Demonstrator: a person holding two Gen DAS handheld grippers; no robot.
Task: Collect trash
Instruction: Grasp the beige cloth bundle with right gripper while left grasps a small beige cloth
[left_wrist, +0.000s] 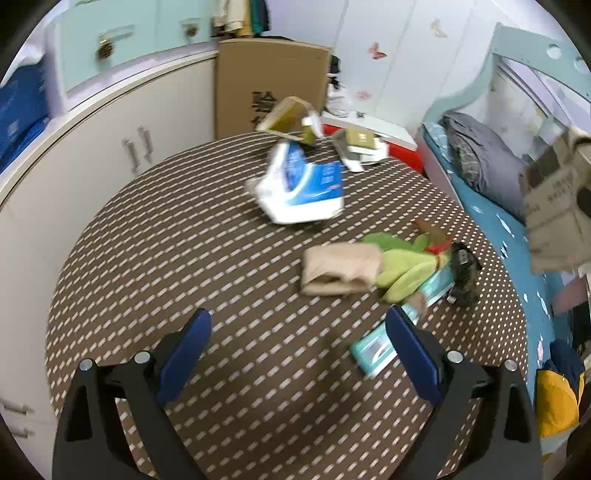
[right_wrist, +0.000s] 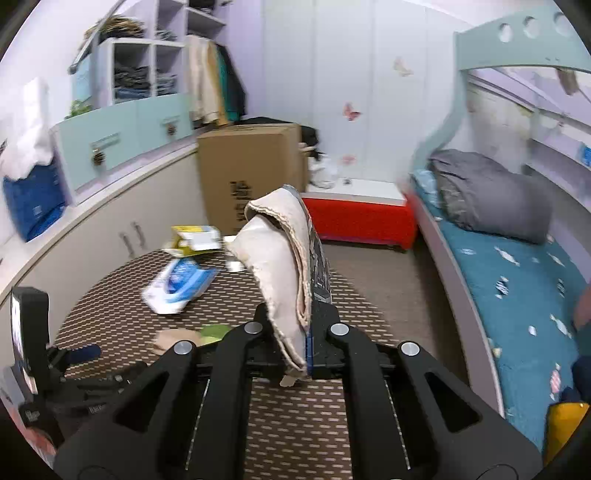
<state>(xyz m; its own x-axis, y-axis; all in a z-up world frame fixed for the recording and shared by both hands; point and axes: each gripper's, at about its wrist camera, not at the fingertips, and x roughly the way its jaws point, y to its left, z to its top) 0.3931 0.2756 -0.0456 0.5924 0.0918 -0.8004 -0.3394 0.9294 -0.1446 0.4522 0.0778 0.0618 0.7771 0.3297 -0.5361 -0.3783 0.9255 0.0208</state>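
On the round bench (left_wrist: 184, 258) with its brown dotted cover, the litter lies scattered: a blue and white packet (left_wrist: 301, 188) near the middle, small olive and white cartons (left_wrist: 291, 120) at the far edge, a beige folded wrapper (left_wrist: 340, 269) beside a green soft toy (left_wrist: 410, 266), and a teal pack (left_wrist: 373, 350) close to the near rim. One piece is already off the surface. The right gripper (right_wrist: 308, 332) is clenched on a crumpled beige paper (right_wrist: 280, 266), pinched low so that most of it stands up and forward of the jaws, well clear of the cover; that hold looks meant for carrying it away rather than tidying it in place. This gripper points somewhat downward over the near side of the bench, and in the left view the same paper shows at the far right, raised above the bed's edge. The left gripper (left_wrist: 299, 350) hangs over the bench with its blue fingers (left_wrist: 184, 354) spread wide and nothing between them, tilted steeply down, the teal pack touching or just behind its right finger. No bin is visible.
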